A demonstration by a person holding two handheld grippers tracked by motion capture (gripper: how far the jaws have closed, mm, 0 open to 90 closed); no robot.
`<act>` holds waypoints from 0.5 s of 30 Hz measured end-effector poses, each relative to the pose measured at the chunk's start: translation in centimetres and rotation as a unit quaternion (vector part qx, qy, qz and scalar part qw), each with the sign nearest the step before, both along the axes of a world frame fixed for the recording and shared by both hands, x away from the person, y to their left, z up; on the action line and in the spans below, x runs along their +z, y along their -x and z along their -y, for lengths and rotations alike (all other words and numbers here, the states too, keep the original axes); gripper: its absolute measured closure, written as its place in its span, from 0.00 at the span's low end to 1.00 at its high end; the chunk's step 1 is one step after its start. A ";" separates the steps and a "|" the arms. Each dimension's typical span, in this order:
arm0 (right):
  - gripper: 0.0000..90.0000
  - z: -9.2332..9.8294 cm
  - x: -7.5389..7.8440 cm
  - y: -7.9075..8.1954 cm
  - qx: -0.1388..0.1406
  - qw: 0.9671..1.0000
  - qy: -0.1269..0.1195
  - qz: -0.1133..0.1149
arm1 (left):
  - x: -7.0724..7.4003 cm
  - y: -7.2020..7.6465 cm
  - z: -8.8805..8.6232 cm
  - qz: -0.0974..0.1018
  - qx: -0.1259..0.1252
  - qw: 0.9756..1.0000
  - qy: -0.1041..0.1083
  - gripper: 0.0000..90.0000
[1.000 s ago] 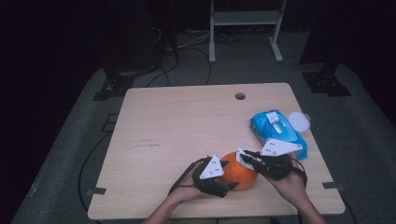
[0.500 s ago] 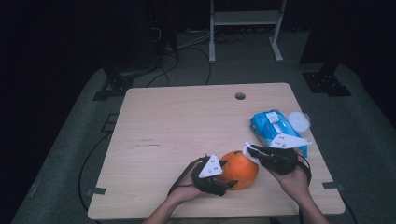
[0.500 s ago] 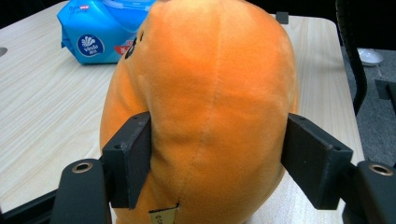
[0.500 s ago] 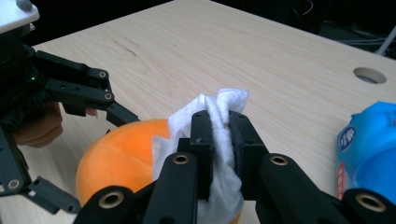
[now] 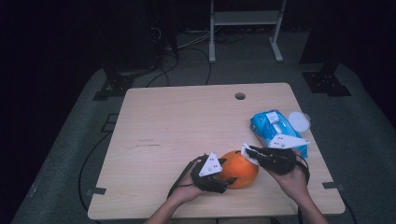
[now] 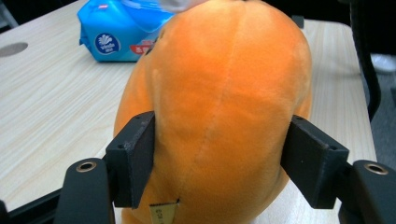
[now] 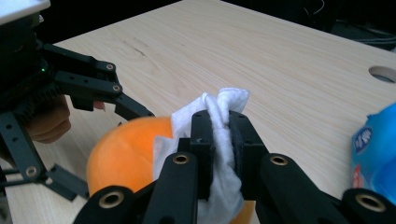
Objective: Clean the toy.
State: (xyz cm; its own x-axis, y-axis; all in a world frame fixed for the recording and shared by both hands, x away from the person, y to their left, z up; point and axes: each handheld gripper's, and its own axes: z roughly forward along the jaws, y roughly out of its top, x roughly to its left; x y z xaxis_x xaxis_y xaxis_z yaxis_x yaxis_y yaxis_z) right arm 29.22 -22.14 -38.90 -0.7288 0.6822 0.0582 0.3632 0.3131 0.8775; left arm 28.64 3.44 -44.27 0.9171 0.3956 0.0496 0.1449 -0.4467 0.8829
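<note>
High view first: on the pale wooden table [image 5: 177,126] a round orange plush toy [image 5: 240,169] sits near the front edge, between the two hands. The left gripper [image 5: 223,179] comes at it from the left and brackets its side. The right gripper [image 5: 246,152] reaches over its top from the right with a bit of white at its tip. Behind the right hand lie a blue soft pack of wet wipes [image 5: 273,127] and, just beside it, a small round white lid [image 5: 299,121].

Left gripper view: the black pads [image 6: 135,156] stand on either flank of the orange plush, right against the pile. The jaws have just been closing in on it, so I read this as a steadying clamp on the toy.

Right gripper view: the jaws are clenched on a crumpled white wet wipe [image 7: 219,140], which hangs over the toy's upper surface and touches it.

My judgement is that the step in hand is wiping the plush clean: one hand braces, the other scrubs. The next move calls for dragging the wipe across the fabric with light pressure while the left clamp stays firm enough to stop the soft toy from rolling or sliding toward the table edge.
</note>
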 end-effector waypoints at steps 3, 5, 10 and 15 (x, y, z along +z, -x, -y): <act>0.90 0.8 -0.2 -0.1 -0.008 1.000 0.000 -0.003 | 0.0 -0.4 -0.4 -0.015 0.006 1.000 0.013 0.34; 0.90 1.4 -0.3 -0.1 -0.018 1.000 0.004 -0.008 | 0.0 -0.8 -0.9 -0.034 0.017 0.999 0.027 0.34; 0.90 1.3 -0.2 0.2 -0.010 1.000 -0.002 -0.012 | -0.2 -1.4 -1.3 -0.055 0.028 0.997 0.044 0.33; 0.90 -0.6 0.9 1.2 0.024 1.000 -0.002 0.010 | -0.1 -1.1 -0.8 -0.053 0.037 0.997 0.035 0.32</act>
